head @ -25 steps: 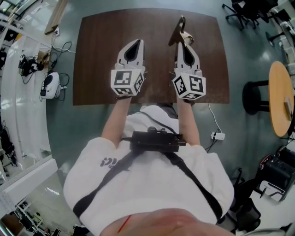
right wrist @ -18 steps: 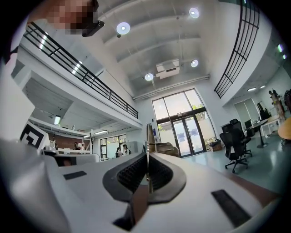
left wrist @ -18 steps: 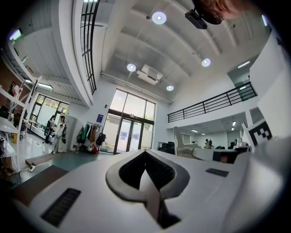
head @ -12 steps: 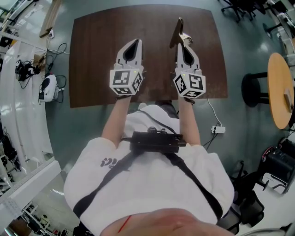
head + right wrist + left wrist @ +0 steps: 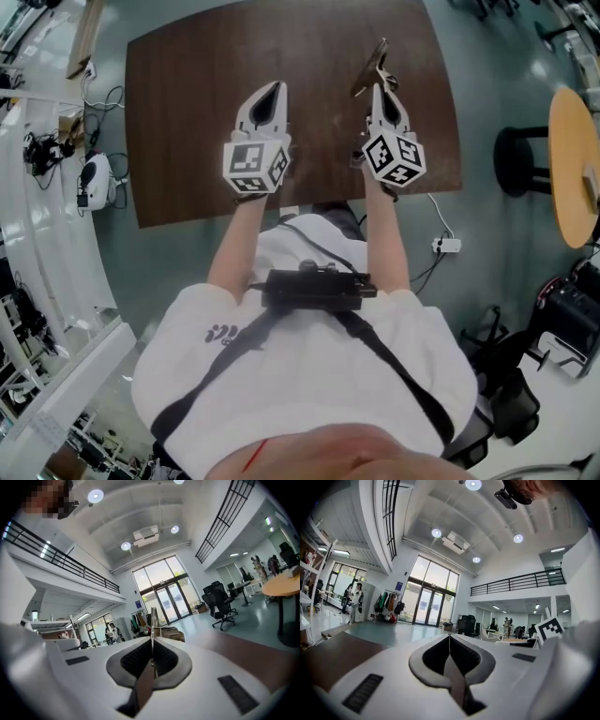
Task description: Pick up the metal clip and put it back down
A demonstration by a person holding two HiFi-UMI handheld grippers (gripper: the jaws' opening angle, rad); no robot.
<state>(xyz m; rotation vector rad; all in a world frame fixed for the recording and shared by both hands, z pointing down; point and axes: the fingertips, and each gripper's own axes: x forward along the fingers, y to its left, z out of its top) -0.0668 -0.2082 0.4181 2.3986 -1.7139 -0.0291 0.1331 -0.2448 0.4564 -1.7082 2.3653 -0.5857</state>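
Observation:
The metal clip is a thin brownish piece that sticks out past the tip of my right gripper, held off the brown table. In the right gripper view the jaws are pressed together on the clip's upright metal tab, and my right gripper points out into the room. My left gripper hovers over the table beside it, shut with nothing in it. The left gripper view shows its jaws meeting in a single line.
A round wooden table and a black stool stand to the right. A white power strip lies on the floor by the table's near right corner. A white device and cables sit at the left. Office chairs stand farther off.
My right gripper has shifted a little to the right and turned, with the clip still in it. The left gripper has stayed in place. The head view has shifted.

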